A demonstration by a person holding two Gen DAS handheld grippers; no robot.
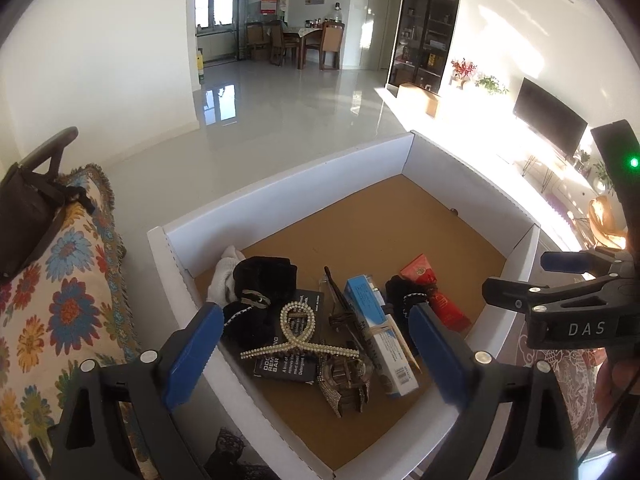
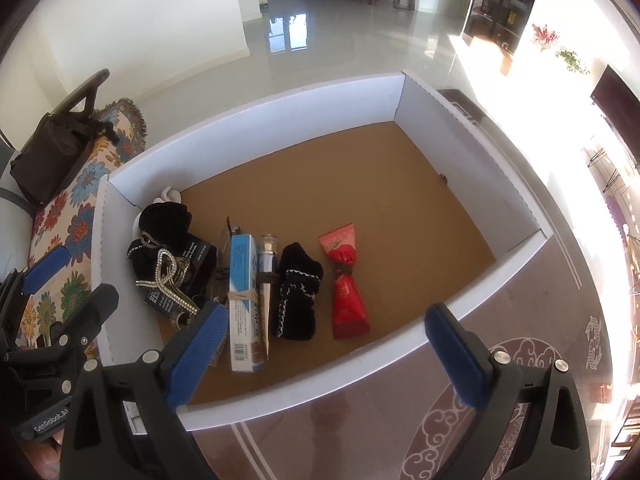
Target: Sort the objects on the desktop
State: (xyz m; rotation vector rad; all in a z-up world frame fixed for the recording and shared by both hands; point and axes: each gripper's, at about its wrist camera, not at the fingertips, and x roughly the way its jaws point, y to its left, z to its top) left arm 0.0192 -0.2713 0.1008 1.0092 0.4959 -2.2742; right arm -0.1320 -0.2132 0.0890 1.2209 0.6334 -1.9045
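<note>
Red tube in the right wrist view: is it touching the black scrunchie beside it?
No. The red tube lies apart from the black scrunchie, with bare brown floor of the white box between them.

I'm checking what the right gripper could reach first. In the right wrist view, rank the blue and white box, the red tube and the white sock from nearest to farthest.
1. Blue and white box: by the right gripper's left finger.
2. Red tube: mid-box, farther in.
3. White sock: far left corner, behind the black velvet items.
</note>
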